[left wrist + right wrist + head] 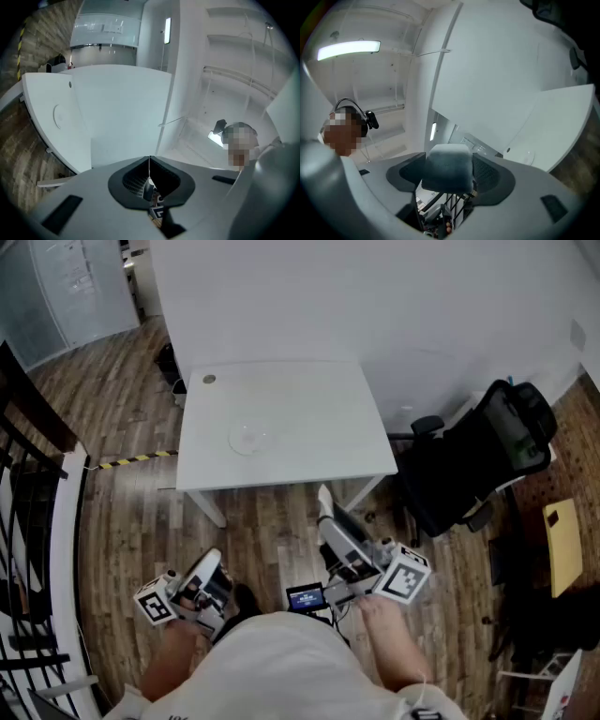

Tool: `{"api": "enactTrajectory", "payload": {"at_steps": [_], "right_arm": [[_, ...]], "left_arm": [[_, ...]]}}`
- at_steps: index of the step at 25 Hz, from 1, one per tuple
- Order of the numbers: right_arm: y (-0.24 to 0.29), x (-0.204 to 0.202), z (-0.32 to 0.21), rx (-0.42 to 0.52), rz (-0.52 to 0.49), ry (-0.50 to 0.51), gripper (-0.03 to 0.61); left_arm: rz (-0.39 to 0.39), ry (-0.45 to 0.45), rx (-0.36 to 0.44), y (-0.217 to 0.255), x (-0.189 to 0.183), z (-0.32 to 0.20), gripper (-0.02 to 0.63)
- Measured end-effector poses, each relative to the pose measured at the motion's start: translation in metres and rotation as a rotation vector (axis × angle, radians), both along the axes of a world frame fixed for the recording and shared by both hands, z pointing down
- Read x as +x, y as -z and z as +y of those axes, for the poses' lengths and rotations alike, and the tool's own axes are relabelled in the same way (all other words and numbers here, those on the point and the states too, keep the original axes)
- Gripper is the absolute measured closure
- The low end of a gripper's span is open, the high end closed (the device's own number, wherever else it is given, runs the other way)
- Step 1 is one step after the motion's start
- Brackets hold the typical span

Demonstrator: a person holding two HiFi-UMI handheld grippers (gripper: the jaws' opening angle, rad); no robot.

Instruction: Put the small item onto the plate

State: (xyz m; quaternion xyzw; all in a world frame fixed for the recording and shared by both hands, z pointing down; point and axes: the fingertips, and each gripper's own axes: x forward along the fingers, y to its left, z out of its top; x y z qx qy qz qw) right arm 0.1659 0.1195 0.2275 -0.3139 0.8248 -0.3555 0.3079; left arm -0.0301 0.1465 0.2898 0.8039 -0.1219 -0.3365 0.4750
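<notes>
In the right gripper view a soft grey block (449, 169) sits between the dark pads of my right gripper (449, 164), which is shut on it with the jaws wide. In the head view that gripper (325, 505) is held near my body, short of the white table (309, 446). A clear round plate (248, 439) lies on the table's middle left; it shows faintly in the left gripper view (58, 116). My left gripper (149, 174) has its jaws meeting in a line with nothing between them, and in the head view it hangs low at the left (208, 570).
A small round dot (208, 379) marks the table's far left corner. A black office chair (478, 460) stands right of the table, with a yellow board (562, 545) beyond it. A dark railing (28, 521) runs along the left. Striped tape (131, 460) lies on the wood floor.
</notes>
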Motion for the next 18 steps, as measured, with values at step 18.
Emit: {"api": "enactTrajectory", "payload": {"at_steps": [18], "right_arm": [[-0.02,0.089,0.077,0.004,0.048,-0.029,0.262]], "left_arm": [[0.006,0.006,0.06,0.008,0.082,0.083,0.607]]}}
